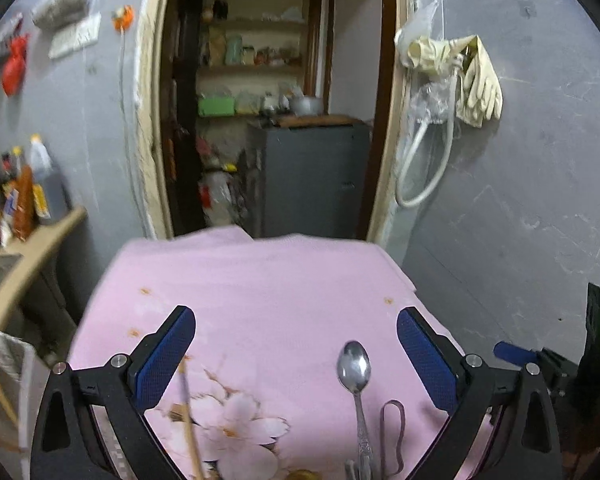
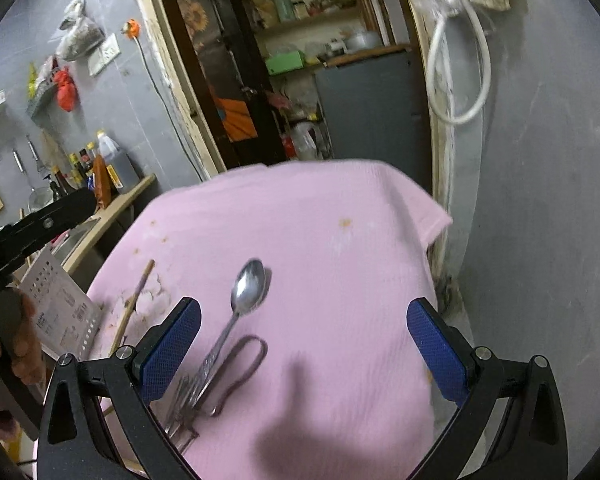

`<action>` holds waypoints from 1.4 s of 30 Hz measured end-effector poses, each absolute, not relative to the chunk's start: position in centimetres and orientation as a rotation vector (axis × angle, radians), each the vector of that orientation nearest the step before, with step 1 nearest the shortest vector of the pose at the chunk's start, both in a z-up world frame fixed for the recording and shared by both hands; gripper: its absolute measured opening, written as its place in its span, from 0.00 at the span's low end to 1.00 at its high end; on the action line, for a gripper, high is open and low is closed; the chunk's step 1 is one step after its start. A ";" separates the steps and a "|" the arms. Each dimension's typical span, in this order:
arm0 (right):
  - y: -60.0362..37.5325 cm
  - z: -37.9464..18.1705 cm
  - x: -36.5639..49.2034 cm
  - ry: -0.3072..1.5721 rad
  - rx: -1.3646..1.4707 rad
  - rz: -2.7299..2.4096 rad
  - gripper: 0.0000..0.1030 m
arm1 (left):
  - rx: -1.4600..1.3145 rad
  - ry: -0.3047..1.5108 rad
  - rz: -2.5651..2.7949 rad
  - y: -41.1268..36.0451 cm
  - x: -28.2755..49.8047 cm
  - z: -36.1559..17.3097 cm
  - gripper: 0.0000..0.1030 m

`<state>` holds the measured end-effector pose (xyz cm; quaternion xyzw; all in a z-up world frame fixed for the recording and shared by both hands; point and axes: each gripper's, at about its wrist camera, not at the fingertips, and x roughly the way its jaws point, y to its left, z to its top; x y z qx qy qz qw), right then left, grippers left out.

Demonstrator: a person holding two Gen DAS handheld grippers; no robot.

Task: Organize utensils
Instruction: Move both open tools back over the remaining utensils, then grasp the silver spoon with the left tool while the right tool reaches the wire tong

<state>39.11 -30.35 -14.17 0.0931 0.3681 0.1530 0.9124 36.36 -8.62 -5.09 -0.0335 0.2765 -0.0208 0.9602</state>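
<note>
A steel spoon [image 1: 355, 376] [image 2: 246, 294] lies on the pink flowered cloth [image 1: 268, 280] [image 2: 320, 216] with its bowl pointing away. A brown band loop [image 1: 394, 436] [image 2: 244, 364] lies beside its handle. Metal fork tines [image 2: 182, 408] lie at the handle's near end. A wooden chopstick [image 1: 189, 412] [image 2: 134, 300] lies to the left. My left gripper [image 1: 296, 354] hovers open above the cloth, spoon between its blue pads but not touched. My right gripper [image 2: 304, 344] is open too, with the spoon near its left finger.
A perforated white utensil holder [image 2: 60, 308] stands at the cloth's left edge, beside a person's hand [image 2: 20, 344]. A counter with sauce bottles [image 1: 24, 196] [image 2: 100, 172] lies left. Behind the table is an open doorway to a pantry with a grey cabinet [image 1: 312, 176]. Gloves [image 1: 480, 80] hang on the right wall.
</note>
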 end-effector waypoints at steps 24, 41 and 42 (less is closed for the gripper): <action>-24.0 -19.0 39.4 0.918 0.206 0.189 0.46 | -0.186 0.854 -0.310 -8.3 44.3 -16.1 0.40; -22.3 -18.0 39.2 0.944 0.101 0.149 0.36 | -0.200 0.923 -0.476 -9.1 46.5 -16.7 0.17; -22.1 -17.9 39.2 0.947 0.090 0.144 0.36 | -0.202 0.926 -0.480 -9.1 46.6 -16.8 0.16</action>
